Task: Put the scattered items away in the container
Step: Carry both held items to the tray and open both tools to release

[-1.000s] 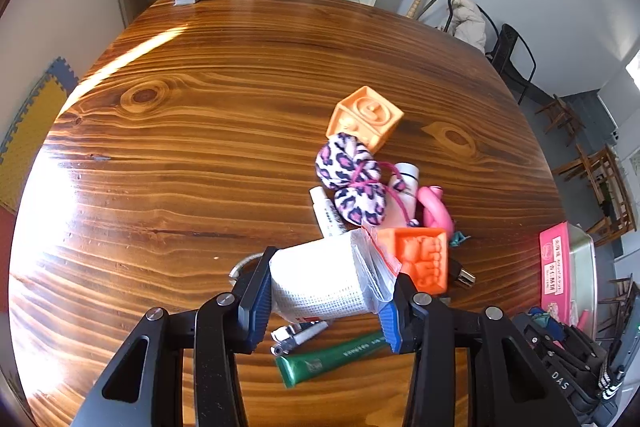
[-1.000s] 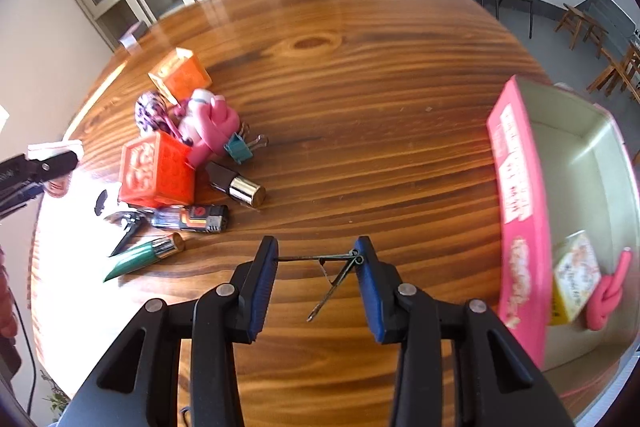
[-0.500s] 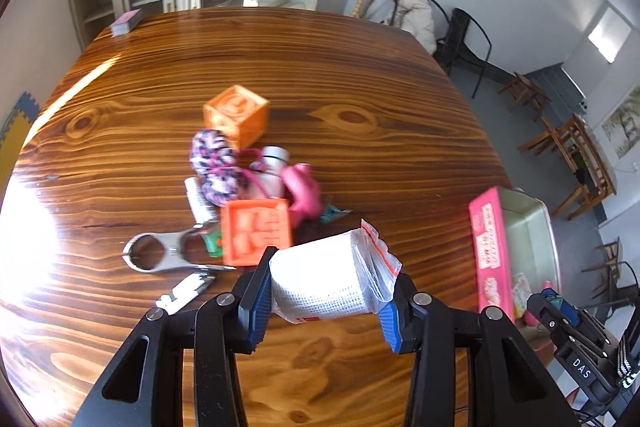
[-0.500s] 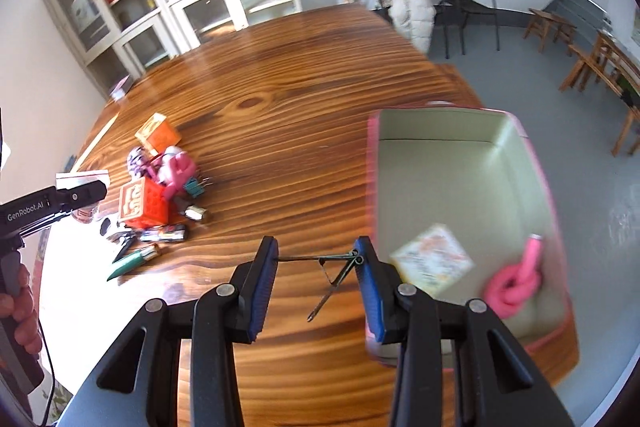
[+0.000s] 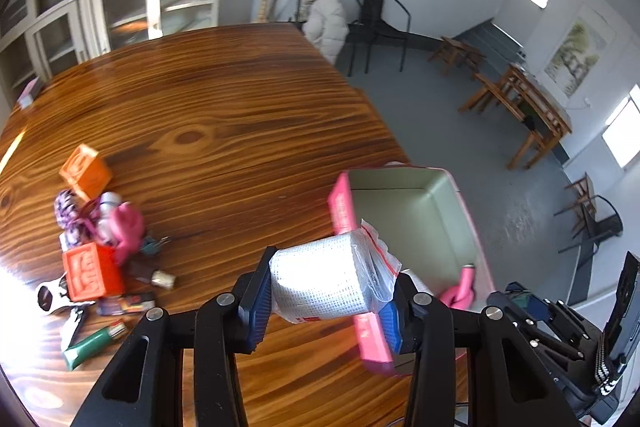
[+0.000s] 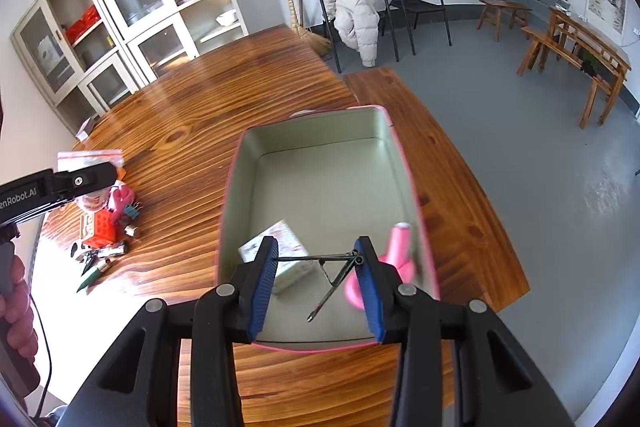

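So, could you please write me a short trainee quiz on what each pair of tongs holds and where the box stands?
1. True or false: the right tongs hold a thin metal clip above the open pink box.
2. What do the left tongs grip? A) orange cube B) white mesh roll in a plastic bag C) green tube
3. Fill in: inside the box lie a small white packet and a ____ knotted toy.

Key: 1 true; 2 B, the bagged roll; 3 pink.

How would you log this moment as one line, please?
left gripper: holds bagged roll | right gripper: holds wire clip over tin
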`<state>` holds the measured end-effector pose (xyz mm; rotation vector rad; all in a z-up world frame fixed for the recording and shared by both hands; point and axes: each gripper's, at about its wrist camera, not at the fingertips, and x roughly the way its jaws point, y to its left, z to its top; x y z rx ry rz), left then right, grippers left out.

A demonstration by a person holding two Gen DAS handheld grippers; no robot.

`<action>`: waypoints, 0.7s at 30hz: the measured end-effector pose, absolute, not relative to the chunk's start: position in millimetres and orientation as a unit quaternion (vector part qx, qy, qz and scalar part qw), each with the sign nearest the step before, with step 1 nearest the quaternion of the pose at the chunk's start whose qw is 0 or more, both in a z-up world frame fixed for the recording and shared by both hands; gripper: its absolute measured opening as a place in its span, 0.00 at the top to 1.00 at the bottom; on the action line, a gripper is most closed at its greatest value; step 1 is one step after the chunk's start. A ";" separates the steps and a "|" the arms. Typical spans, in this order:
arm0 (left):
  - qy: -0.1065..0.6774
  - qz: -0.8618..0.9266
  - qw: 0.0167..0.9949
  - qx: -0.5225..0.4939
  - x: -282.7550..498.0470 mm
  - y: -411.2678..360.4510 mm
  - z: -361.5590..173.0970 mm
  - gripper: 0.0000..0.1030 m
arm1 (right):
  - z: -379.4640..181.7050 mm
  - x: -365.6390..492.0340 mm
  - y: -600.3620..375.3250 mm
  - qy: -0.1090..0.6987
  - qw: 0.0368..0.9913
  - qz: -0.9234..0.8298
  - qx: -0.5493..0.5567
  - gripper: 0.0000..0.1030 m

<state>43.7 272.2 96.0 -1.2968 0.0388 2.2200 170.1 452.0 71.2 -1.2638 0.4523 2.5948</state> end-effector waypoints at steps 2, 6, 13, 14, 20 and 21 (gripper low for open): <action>0.019 0.826 0.294 -0.481 48.2 291.6 98.4 0.55 | 72.4 171.9 459.7 0.154 0.107 0.885 -0.427 0.58; 0.027 0.822 0.314 -0.474 54.2 323.8 103.0 0.55 | 73.6 171.4 470.1 0.150 0.093 0.888 -0.425 0.58; 0.019 0.825 0.319 -0.466 57.0 348.6 111.1 0.07 | 67.2 165.1 477.5 0.165 0.064 0.885 -0.430 0.08; 0.019 0.828 0.319 -0.461 59.0 348.8 113.1 0.07 | 67.0 165.8 478.6 0.168 0.064 0.887 -0.427 0.07; 0.020 0.829 0.293 -0.476 55.1 340.1 104.8 0.07 | 61.2 164.4 481.5 0.175 0.069 0.883 -0.431 0.07; 0.018 0.828 0.288 -0.481 53.7 337.7 102.5 0.07 | 60.2 164.1 482.0 0.177 0.070 0.881 -0.432 0.07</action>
